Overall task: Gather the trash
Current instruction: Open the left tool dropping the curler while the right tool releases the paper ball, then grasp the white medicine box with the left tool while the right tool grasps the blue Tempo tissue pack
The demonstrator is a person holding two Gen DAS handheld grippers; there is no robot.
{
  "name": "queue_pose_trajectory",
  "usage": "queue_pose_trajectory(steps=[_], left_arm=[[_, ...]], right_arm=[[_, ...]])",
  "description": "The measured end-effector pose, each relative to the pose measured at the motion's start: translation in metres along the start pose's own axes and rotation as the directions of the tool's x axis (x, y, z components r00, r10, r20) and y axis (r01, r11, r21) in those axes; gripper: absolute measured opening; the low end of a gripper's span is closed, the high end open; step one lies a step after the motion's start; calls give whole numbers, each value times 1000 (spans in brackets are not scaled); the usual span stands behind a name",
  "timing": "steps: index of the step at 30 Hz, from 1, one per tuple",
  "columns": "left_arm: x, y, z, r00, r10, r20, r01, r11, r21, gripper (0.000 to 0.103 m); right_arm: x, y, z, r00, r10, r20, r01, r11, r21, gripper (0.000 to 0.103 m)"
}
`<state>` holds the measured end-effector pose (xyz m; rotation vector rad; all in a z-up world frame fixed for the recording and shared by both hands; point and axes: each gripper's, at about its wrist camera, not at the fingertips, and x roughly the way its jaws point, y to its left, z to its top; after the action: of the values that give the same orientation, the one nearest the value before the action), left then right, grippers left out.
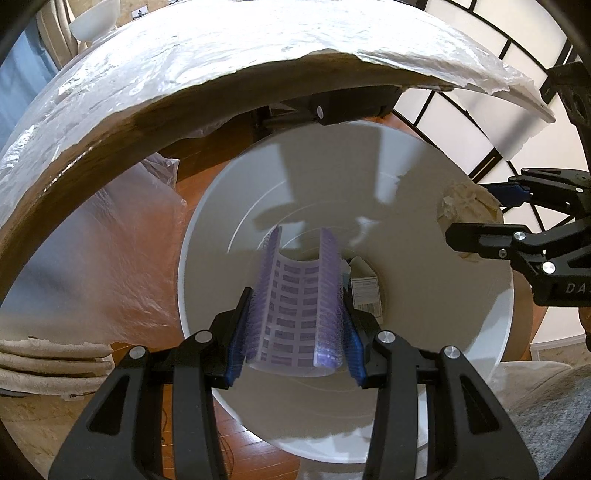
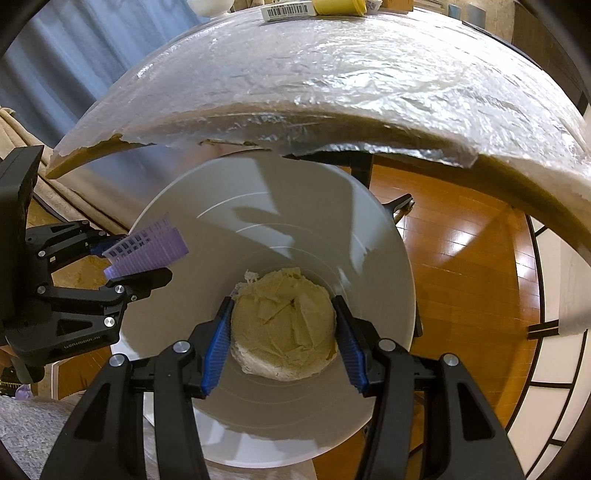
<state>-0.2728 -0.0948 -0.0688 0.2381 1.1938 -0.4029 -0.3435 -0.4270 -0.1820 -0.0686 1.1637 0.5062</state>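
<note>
My left gripper is shut on a small purple plastic basket and holds it over the mouth of a white trash bin. My right gripper is shut on a crumpled beige paper wad, also over the bin. In the left wrist view the right gripper and its wad are at the bin's right rim. In the right wrist view the left gripper with the basket is at the bin's left rim. Paper scraps lie at the bin's bottom.
A table covered in plastic film overhangs the bin's far side; its edge is close above. A white bowl, a barcode box and a yellow cup stand on it. Wooden floor lies around; a sofa stands left.
</note>
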Motion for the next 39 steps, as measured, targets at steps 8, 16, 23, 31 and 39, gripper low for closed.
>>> queue_pose_trajectory(steps=[8, 16, 23, 31, 39], left_arm=[[1, -1, 1, 1000, 0, -7, 0, 1000, 8, 45], [5, -3, 3, 1000, 1, -17, 0, 1000, 20, 45], [10, -2, 4, 999, 20, -31, -20, 1000, 15, 73], [-33, -2, 0, 998, 44, 49, -45, 999, 12, 73], [-144, -8, 27, 921, -19, 389, -7, 998, 66, 101]], right_arm=[[4, -5, 0, 1000, -7, -5, 7, 1000, 6, 52], [8, -12, -5, 1000, -17, -16, 17, 1000, 17, 52], [8, -16, -7, 1000, -15, -9, 15, 999, 34, 74], [-52, -25, -3, 990, -18, 143, 12, 999, 45, 79], [-134, -22, 37, 903, -90, 420, 90, 996, 20, 99]])
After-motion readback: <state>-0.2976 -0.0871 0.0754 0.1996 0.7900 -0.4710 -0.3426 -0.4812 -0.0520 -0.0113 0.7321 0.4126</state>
